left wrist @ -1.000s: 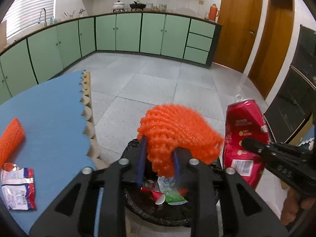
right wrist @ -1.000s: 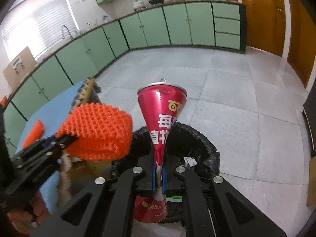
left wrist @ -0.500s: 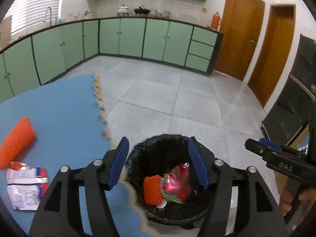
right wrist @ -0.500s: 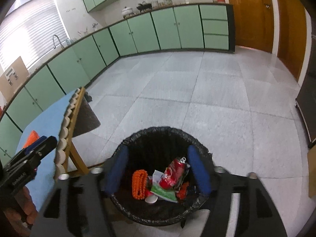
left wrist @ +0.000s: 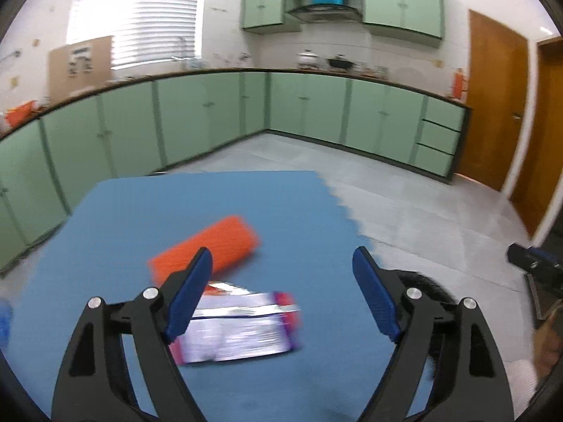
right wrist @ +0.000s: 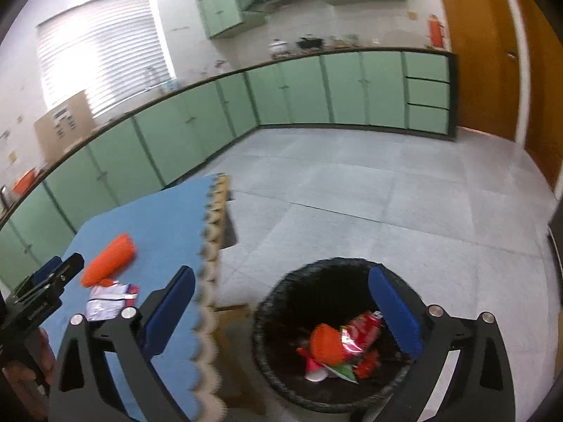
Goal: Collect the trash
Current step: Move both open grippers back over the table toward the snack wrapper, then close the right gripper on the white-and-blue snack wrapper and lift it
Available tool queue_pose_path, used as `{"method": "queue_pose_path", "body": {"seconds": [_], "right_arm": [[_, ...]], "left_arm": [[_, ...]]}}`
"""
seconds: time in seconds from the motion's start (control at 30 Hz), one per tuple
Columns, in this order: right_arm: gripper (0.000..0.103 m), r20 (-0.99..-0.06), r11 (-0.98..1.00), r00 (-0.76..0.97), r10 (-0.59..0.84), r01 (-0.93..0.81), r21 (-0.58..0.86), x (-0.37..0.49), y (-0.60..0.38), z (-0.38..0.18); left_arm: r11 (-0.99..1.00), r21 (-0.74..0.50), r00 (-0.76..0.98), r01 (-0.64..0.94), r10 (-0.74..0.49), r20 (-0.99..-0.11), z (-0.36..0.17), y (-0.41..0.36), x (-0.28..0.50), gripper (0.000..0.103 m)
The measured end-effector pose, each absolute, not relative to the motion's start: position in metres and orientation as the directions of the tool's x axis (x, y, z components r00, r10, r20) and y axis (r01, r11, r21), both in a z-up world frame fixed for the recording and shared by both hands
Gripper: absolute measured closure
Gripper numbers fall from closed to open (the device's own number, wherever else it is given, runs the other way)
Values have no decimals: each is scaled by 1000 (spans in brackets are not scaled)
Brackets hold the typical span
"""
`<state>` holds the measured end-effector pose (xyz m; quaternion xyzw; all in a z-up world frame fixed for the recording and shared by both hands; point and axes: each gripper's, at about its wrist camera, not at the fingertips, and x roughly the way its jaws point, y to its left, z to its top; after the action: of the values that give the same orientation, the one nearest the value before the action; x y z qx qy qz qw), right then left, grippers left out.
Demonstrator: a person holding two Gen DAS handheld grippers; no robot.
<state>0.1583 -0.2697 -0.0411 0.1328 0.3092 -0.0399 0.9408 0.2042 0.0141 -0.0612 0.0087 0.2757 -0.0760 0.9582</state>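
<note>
Both jaws released and empty, two pieces of trash left on the tabletop, the rest in the bin.

The left gripper [left wrist: 281, 288] hangs over the blue tabletop [left wrist: 147, 211] with its jaws spread wide after just opening, nothing between them; below and just beyond its fingers lie an orange mesh roll [left wrist: 207, 248] and, nearer, a crumpled white snack wrapper [left wrist: 239, 330] touching the roll's near end. The right gripper [right wrist: 281, 311] sits above the black-lined trash bin [right wrist: 281, 293] on the floor just right of the tabletop's scalloped edge, its jaws also just opened fully and empty. Inside the bin lie an orange mesh piece [right wrist: 325, 346], a red can [right wrist: 362, 328] and other scraps. In the right wrist view the left gripper shows at the far left edge, near the roll and wrapper.
</note>
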Motion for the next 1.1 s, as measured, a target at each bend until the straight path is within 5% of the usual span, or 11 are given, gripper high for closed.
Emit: {"method": "queue_pose_path", "body": {"seconds": [0.43,0.7,1.1], "right_arm": [[12,-617,977,763,191,-89,192,199,-128,-60],[30,-679,974,700,224,-148,169,225,-79,-89],[42,-756,983,630,179,-141,115,246,-56,-115]], "left_arm": [[998,35,816,-57,67,-574,-73,123,196,24],[996,12,804,-84,75,-589,-82,150,201,24],[997,-5,790,-77,58,-610,-103,157,204,24]]}}
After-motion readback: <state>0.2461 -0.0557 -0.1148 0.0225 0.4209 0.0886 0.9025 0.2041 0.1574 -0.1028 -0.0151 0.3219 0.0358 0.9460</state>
